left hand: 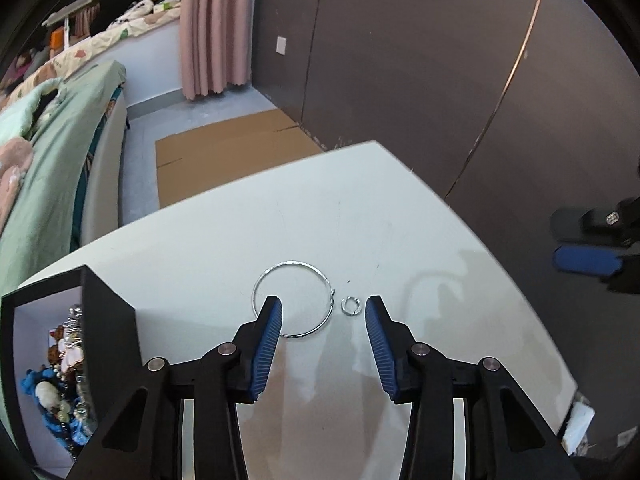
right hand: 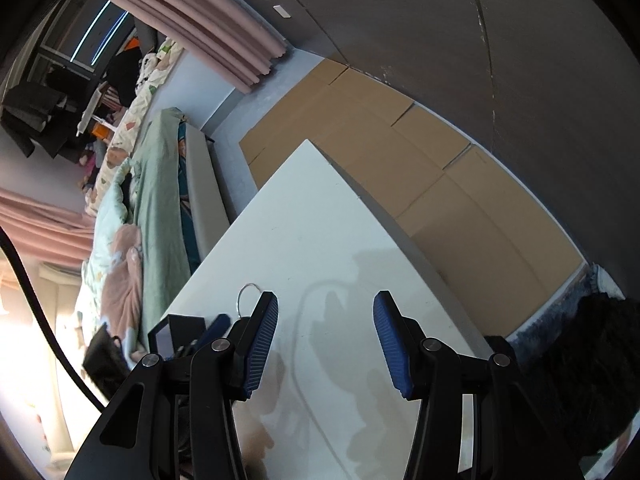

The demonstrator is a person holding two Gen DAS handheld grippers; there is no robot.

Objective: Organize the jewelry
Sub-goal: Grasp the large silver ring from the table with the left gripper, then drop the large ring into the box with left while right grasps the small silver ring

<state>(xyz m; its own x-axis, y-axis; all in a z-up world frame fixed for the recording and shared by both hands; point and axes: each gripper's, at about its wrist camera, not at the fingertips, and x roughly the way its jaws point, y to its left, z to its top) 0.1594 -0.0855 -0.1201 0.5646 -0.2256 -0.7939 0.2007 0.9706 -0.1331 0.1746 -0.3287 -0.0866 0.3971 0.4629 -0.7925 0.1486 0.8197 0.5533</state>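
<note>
Bangle (left hand: 294, 300): thin silver hoop, lying flat on the white table (left hand: 400, 208), its near-left arc passing behind my left gripper's (left hand: 323, 307) left fingertip; whether the pad is touching it, I cannot tell. Ring (left hand: 350, 305): small, silver, lying just beside the bangle's right edge, apart from it, between my fingertips. Box (left hand: 108, 312): black outside, pale inside, standing at the table's left, holding mixed beads and trinkets in blue, brown and white.

Left gripper: I am hovering low over both loose pieces with jaws spread wide and gripping nothing. Right gripper (right hand: 326, 306): I am holding it off to the right above bare table, jaws likewise spread and empty; from there only a sliver of the bangle (right hand: 245, 294) is showing past my left finger.

Step in hand, as I judge it: lining up on a loose piece to carry into the box, most pieces seemingly being there already. Next move would be calling for a careful descent and a narrow pinch, since both pieces are thin, flat and likely to slide on the smooth top.

Surface: glossy white, carrying shadows. Room: dark panelled wall (left hand: 420, 60), flattened cardboard (left hand: 228, 156) on the floor, pink curtain (left hand: 214, 24), bed (left hand: 52, 168) with green cover.
</note>
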